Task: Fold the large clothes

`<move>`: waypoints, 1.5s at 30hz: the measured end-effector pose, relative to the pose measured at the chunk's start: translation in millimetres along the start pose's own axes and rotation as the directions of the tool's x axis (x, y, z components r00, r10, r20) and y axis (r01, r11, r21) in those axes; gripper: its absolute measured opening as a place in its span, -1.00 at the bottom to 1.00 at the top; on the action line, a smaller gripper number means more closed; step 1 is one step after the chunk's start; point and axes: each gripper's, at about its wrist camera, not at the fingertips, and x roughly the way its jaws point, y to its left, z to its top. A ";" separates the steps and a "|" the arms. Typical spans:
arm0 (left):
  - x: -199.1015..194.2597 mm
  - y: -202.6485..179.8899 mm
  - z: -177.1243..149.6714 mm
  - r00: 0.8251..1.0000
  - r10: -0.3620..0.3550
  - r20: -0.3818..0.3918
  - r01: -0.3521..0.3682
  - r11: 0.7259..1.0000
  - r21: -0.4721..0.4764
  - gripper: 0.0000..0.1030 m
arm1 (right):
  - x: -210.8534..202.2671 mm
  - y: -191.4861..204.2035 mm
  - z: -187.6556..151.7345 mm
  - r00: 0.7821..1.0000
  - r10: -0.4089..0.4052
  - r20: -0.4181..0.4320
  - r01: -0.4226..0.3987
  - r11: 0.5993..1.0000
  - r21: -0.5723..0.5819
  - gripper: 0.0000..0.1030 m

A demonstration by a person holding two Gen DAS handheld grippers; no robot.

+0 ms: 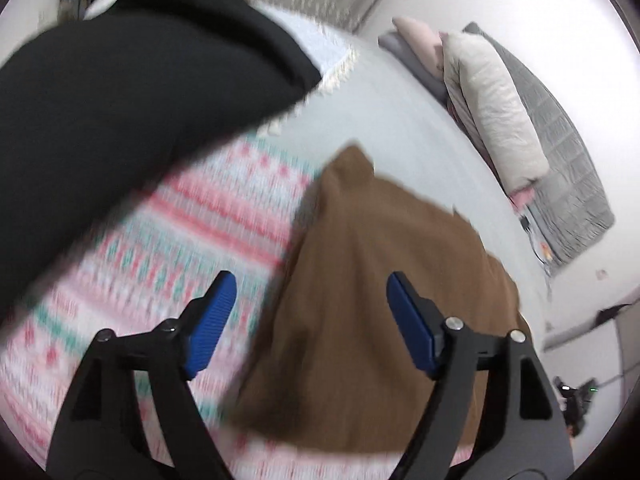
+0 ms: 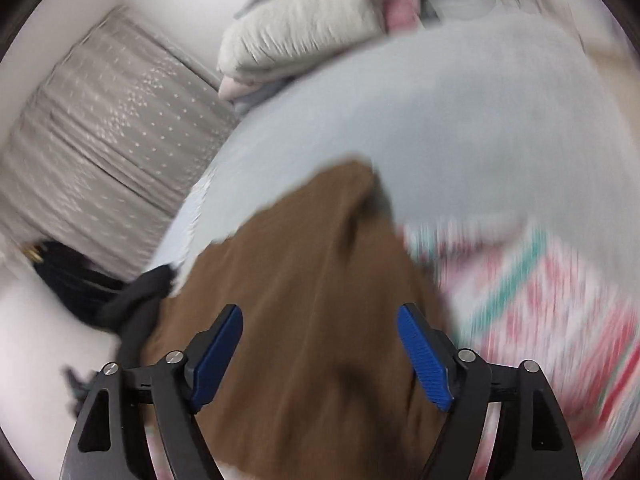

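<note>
Motion blur obscures detail and both views cut off the brown garment (image 1: 360, 300) lying on the patterned blanket (image 1: 180, 240), long axis pointing away, beneath released left tool (image 1: 308, 320) and right tool (image 2: 320, 352).

I am looking into a bedroom in a home. A wide bed (image 1: 400, 128) with a pale sheet fills the view, and a pink, white and green patterned blanket (image 1: 192, 232) is spread across part of it. Folded bedding, a cream quilt (image 1: 492, 104) on a grey one (image 1: 568, 168), is stacked at the bed's far side, and a grey curtain (image 2: 104, 120) with small white dots hangs by white walls.
</note>
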 end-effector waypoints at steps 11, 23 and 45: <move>26.8 33.1 -78.6 0.969 -0.136 -0.205 0.094 0.975 -0.201 0.53 | -26.7 -86.1 -81.1 0.990 0.135 -0.042 -0.106 0.907 0.408 0.57; 56.7 27.6 -76.9 0.981 -0.148 -0.128 0.110 0.958 -0.265 0.76 | 25.3 -93.6 -74.6 0.986 0.167 0.005 -0.150 0.875 0.460 0.74; 42.6 -11.4 -55.6 0.996 -0.070 0.060 0.077 0.988 -0.130 -0.43 | 11.6 -36.0 -70.1 0.998 0.027 0.060 -0.038 0.984 0.176 -0.46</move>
